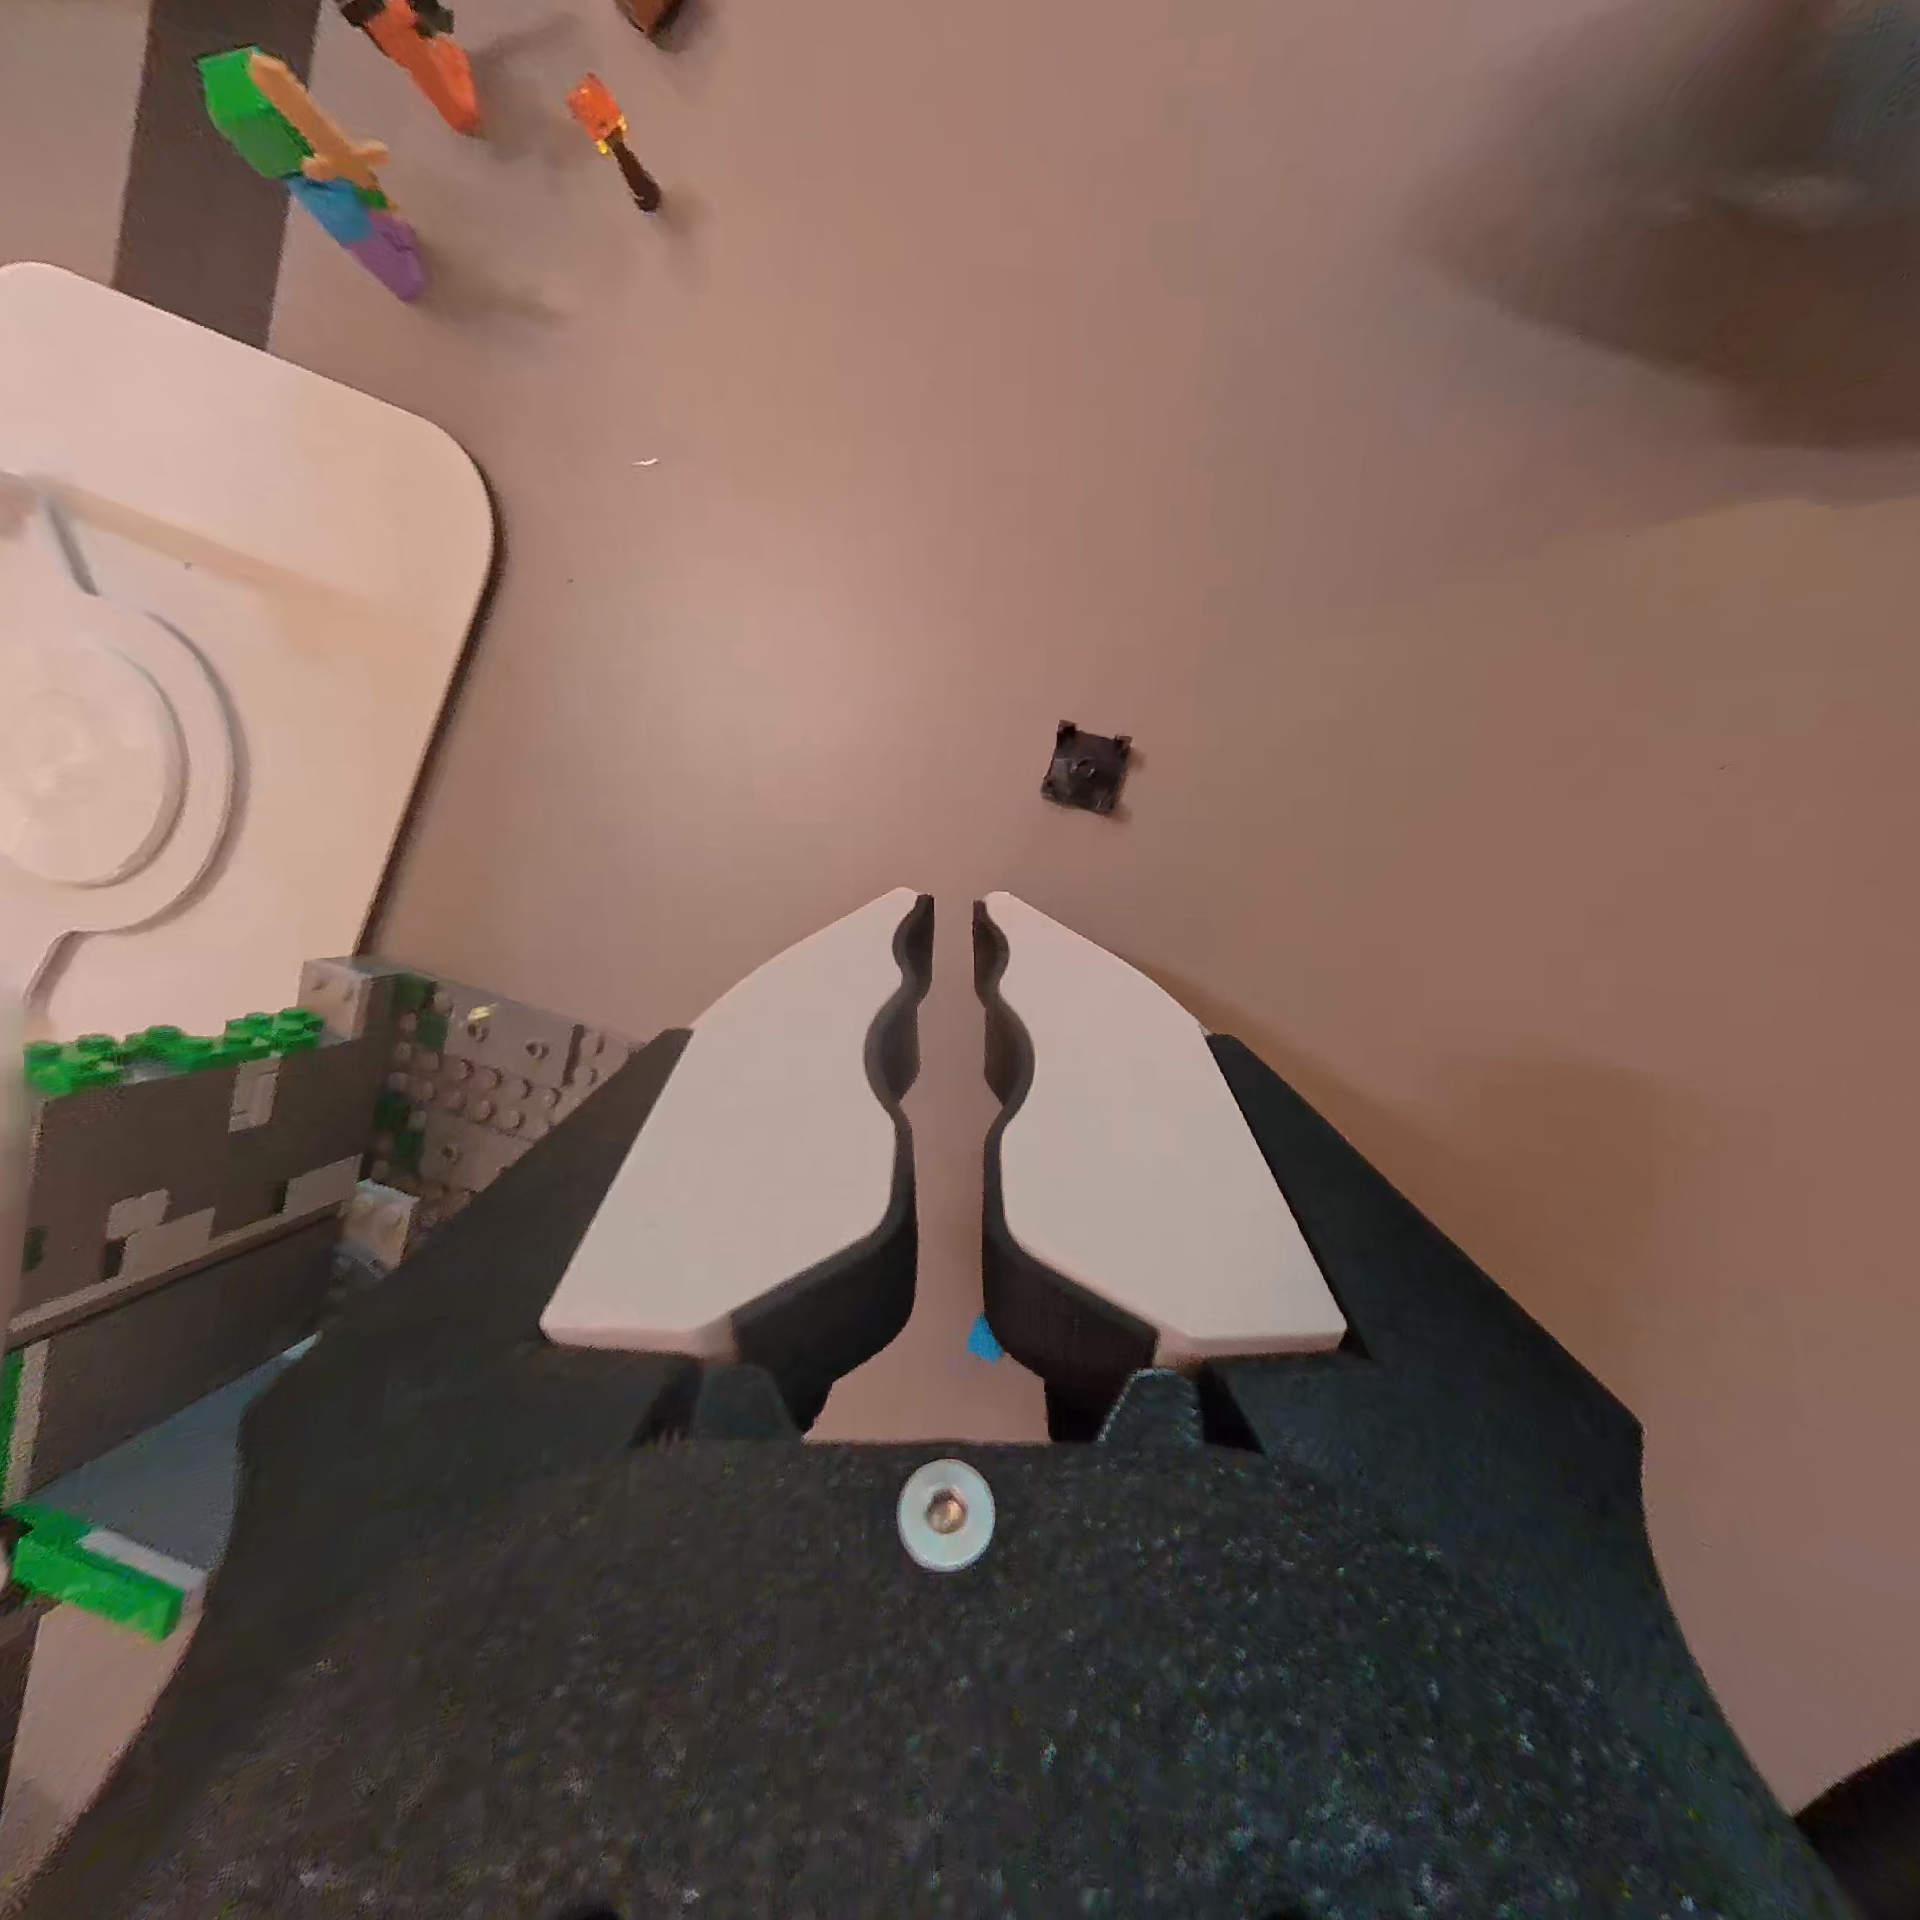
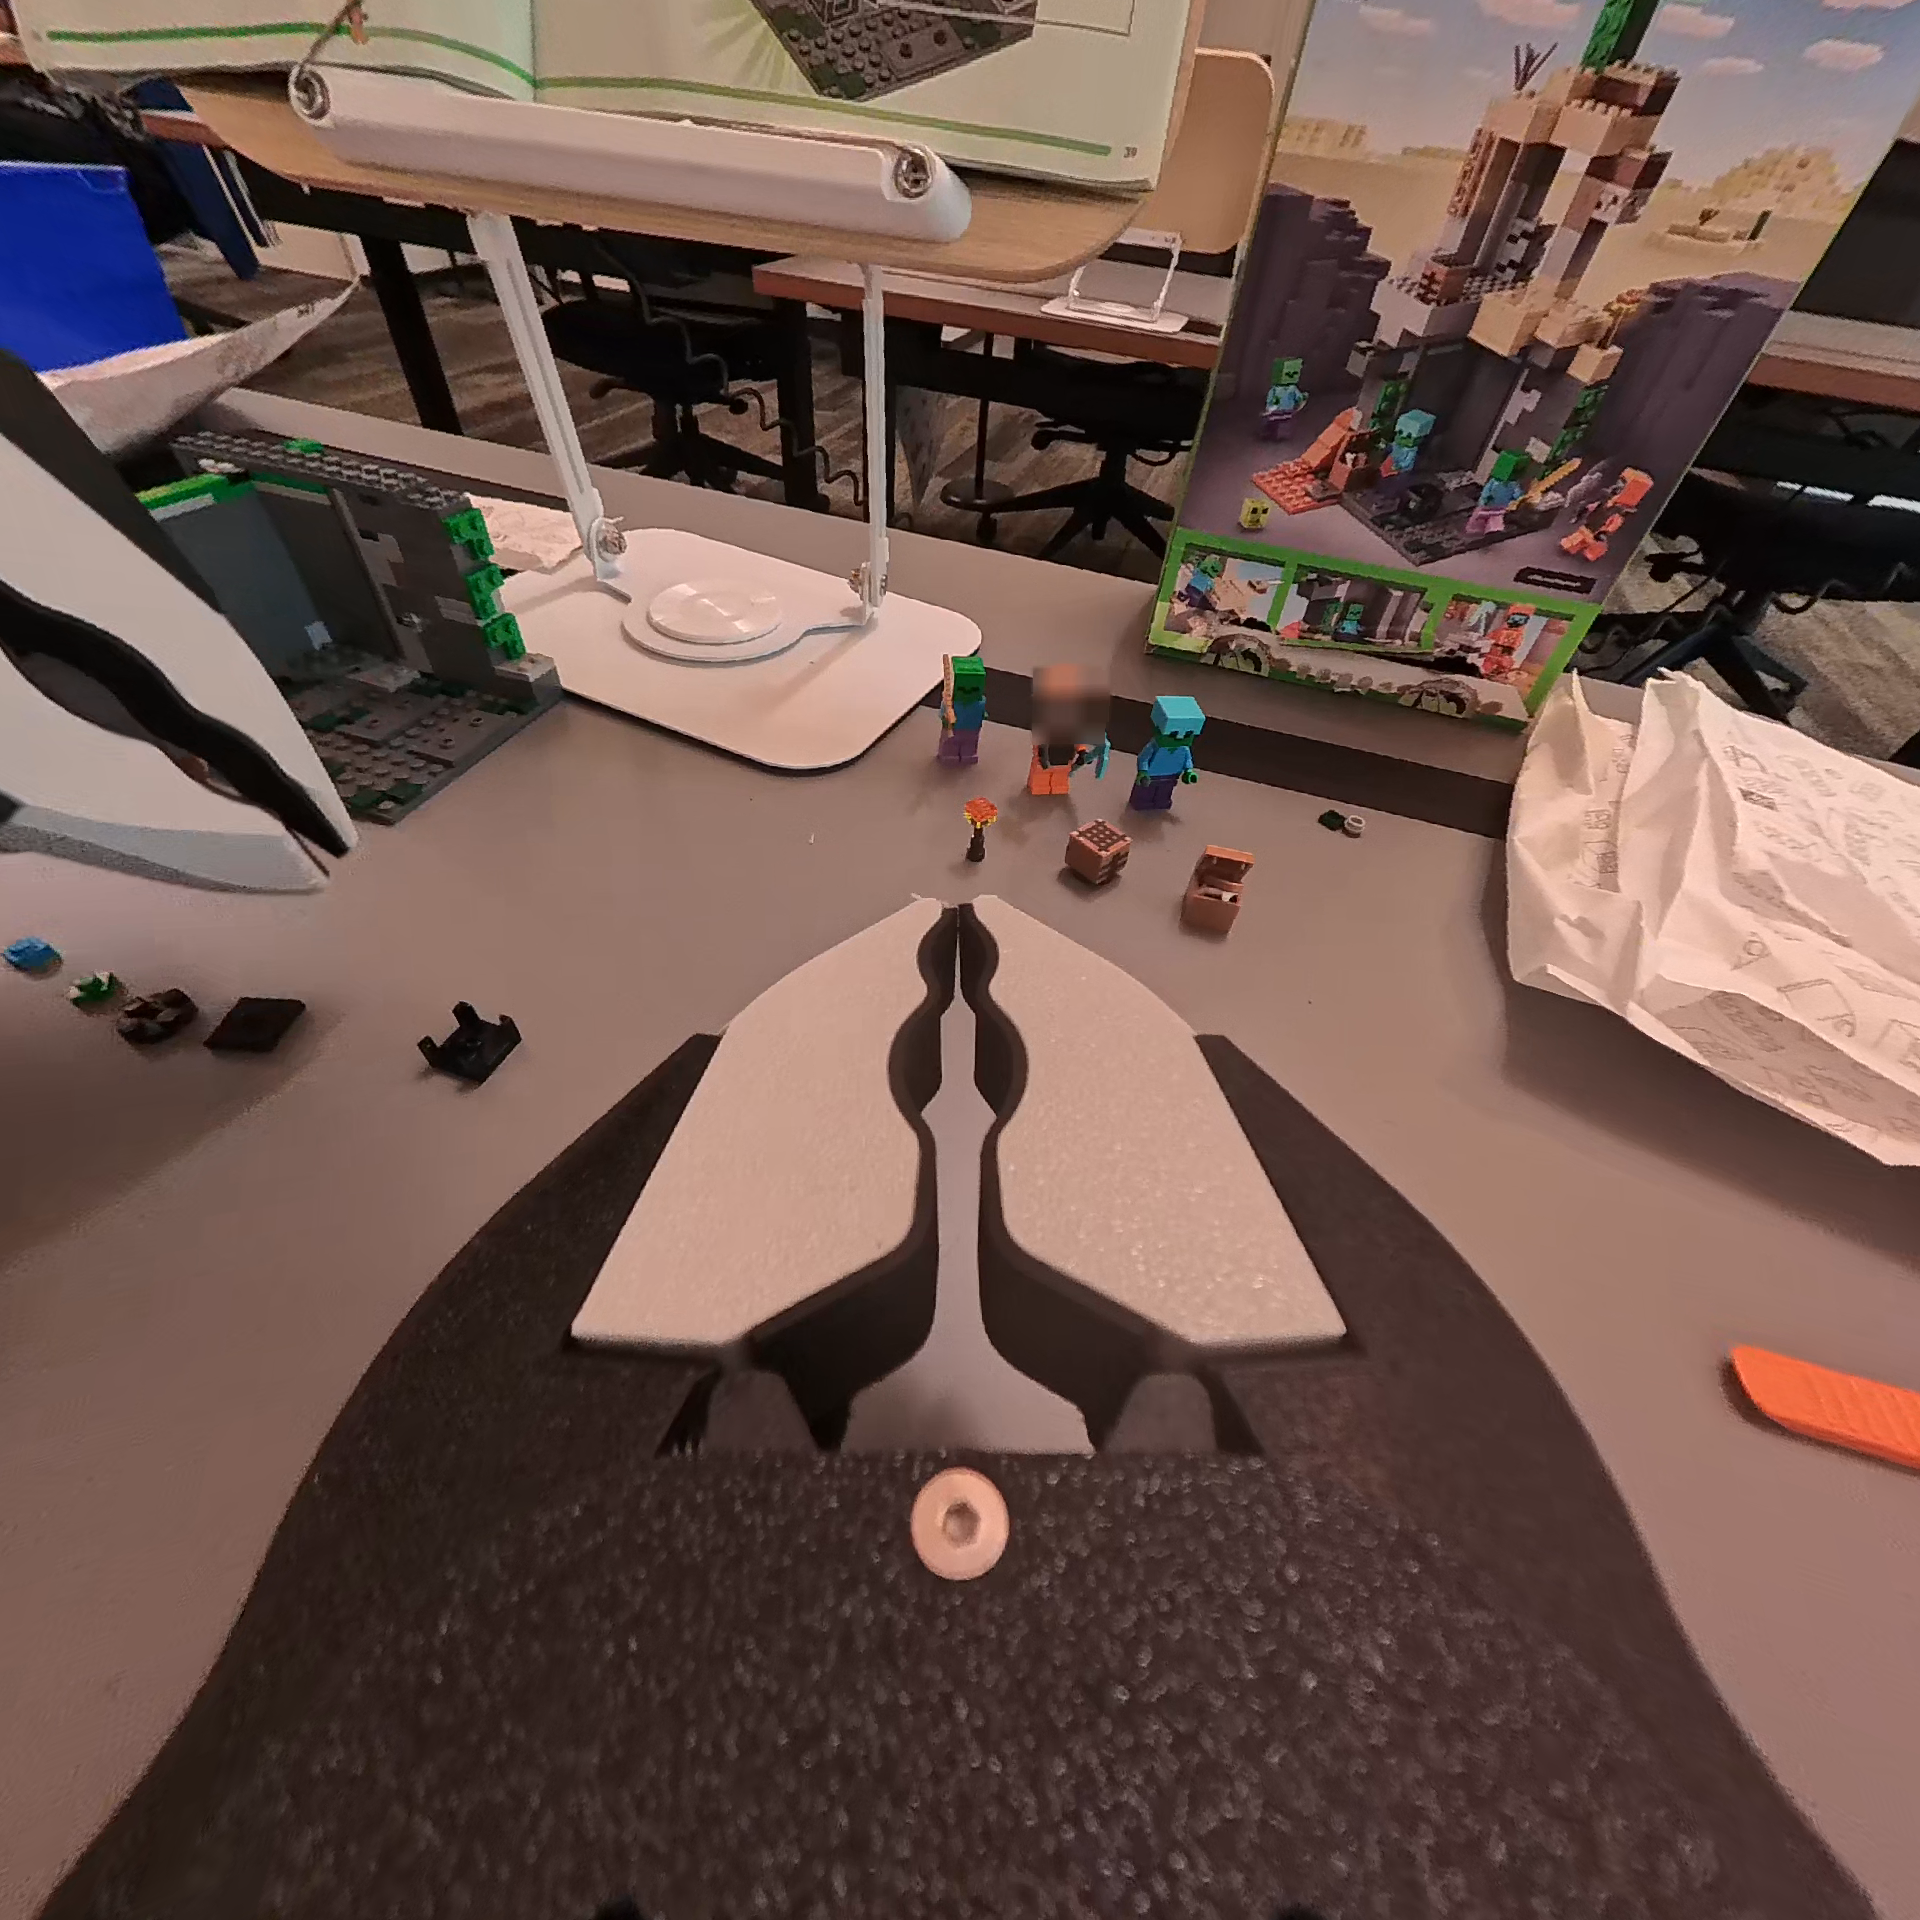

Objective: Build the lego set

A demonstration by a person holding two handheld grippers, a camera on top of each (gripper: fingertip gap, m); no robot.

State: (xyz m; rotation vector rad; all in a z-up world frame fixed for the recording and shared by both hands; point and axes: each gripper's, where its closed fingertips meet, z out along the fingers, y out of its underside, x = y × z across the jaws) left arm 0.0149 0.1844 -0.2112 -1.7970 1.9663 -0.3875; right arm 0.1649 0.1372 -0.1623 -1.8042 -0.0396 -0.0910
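My left gripper [image 1: 951,902] points down at the grey table, its jaws almost together with a thin gap and nothing between them. A small black Lego piece [image 1: 1084,766] lies just beyond its tips, to the right. The grey and green Lego build [image 1: 208,1143] stands at its lower left. In the right wrist view my right gripper [image 2: 956,909] is shut and empty, low over the table. The black piece [image 2: 470,1042] lies to its left, and the build [image 2: 353,582] stands at the far left. The left gripper [image 2: 156,727] shows at the left edge.
A white book stand [image 2: 748,665] holds the instruction booklet. Minifigures [image 2: 1166,753], a torch [image 2: 979,826], a brown chest [image 2: 1216,888] and a brown block [image 2: 1093,850] stand ahead. The set box [image 2: 1455,416], a paper bag [image 2: 1714,914] and an orange separator [image 2: 1829,1403] are right. Small loose pieces [image 2: 255,1023] lie left. Some 15 cm of space lies between my two pairs of fingers. My right tips are about 15 cm from the black piece [image 2: 470,1042], my left tips only 5 cm. My left wrist view [image 1: 1091,754] looks at it from another angle.
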